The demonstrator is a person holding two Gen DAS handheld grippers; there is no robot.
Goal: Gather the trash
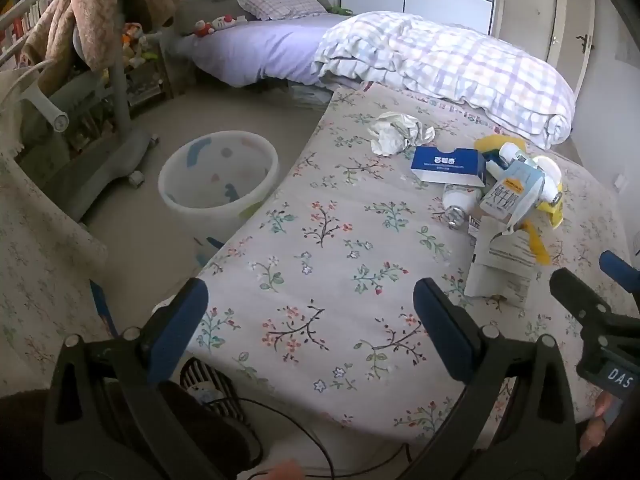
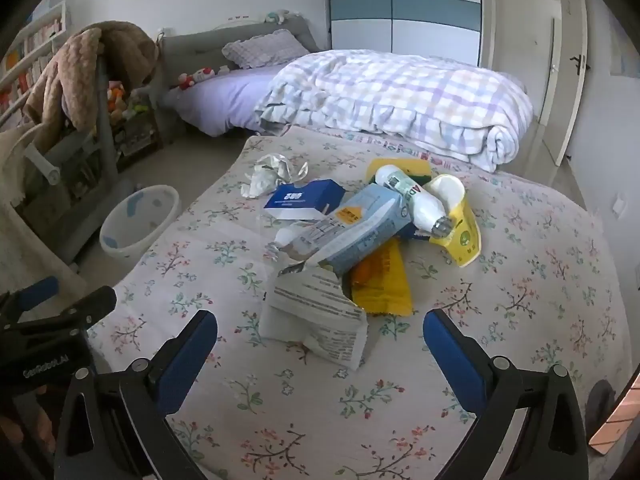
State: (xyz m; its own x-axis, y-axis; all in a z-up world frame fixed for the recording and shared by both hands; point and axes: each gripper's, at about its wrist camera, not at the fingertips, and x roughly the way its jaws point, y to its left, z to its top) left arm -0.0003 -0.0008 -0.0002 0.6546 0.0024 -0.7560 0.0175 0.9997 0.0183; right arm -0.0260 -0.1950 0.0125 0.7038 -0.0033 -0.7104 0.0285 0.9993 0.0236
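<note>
A trash pile lies on the floral mat: crumpled paper, a blue box, a milk carton, a white bottle, a yellow cup, a yellow wrapper and a torn printed paper. A white bin stands on the floor left of the mat. My left gripper is open and empty over the mat's near edge. My right gripper is open, with the torn paper just ahead between its fingers.
A bed with a checked quilt lies behind the mat. A grey chair draped with a brown blanket stands left of the bin. A small black fan with a cable is below the mat's near edge.
</note>
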